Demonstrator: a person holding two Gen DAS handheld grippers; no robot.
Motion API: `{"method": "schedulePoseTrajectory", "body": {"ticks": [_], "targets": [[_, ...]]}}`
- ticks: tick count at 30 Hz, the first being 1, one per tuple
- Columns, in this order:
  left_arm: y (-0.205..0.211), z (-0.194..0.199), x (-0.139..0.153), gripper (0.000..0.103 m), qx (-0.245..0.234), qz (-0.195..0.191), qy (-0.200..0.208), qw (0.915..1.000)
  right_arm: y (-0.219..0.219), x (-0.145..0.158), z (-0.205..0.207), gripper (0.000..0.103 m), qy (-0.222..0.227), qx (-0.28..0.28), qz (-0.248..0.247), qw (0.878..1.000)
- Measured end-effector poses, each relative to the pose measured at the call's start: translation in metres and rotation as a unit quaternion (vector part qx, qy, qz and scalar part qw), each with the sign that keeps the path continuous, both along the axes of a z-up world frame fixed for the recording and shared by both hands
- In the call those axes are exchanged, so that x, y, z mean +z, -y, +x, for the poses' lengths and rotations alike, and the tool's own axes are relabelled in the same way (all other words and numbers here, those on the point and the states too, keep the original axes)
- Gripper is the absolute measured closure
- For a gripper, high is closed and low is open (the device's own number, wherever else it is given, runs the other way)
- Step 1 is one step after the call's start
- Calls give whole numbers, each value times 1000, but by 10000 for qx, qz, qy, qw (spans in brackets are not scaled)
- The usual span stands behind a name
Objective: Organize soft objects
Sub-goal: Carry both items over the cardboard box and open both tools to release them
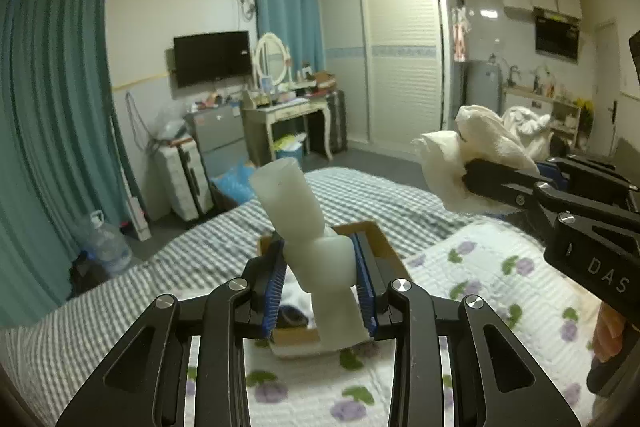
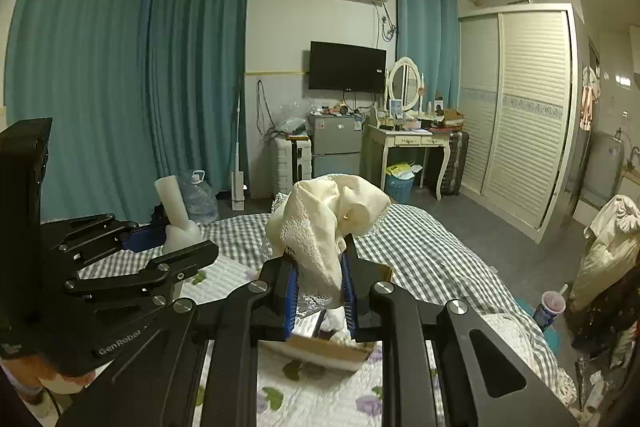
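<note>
My left gripper (image 1: 320,279) is shut on a white soft foam tube (image 1: 292,203) that sticks up and bends between the blue pads. It also shows in the right wrist view (image 2: 176,211). My right gripper (image 2: 318,291) is shut on a cream lace-edged cloth (image 2: 328,219), bunched above the fingers; the same cloth shows in the left wrist view (image 1: 460,159). Both grippers hang above an open cardboard box (image 1: 384,243) on the bed, seen below the right gripper too (image 2: 328,349). Soft items lie inside the box, mostly hidden.
The bed has a grey checked sheet (image 1: 120,291) and a white quilt with purple flowers (image 1: 500,275). A water jug (image 1: 106,243), small fridge (image 2: 334,147), vanity desk (image 2: 412,143), wardrobe (image 2: 524,115) and a heap of clothes (image 2: 608,251) stand around it.
</note>
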State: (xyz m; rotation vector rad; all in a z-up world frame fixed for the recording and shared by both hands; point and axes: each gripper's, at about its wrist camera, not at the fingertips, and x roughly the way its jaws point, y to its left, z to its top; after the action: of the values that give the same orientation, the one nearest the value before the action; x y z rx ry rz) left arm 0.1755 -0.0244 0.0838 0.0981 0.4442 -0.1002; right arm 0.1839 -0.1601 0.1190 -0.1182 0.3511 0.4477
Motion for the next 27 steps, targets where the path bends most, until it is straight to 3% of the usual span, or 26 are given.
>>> {"method": "schedulePoseTrajectory", "body": {"ticks": [4,12,22,27], "targets": [[2,41,-16,72,15,-40,-96,9999,-5,-17,51,85,-216,-53,-15,9998],[-6,131,-80,72,122,-66,-501,9987,-11,-67,149,85,-578,-126,60,9982],[8,168,-152,72,61,317,-1106,9933,-21,-173,236,85,-1470,-218,-236,9886],[11,162,-144,69,69,235,-1011,9946,-19,-187,244,82,-1604,-254,-286,9863]]}}
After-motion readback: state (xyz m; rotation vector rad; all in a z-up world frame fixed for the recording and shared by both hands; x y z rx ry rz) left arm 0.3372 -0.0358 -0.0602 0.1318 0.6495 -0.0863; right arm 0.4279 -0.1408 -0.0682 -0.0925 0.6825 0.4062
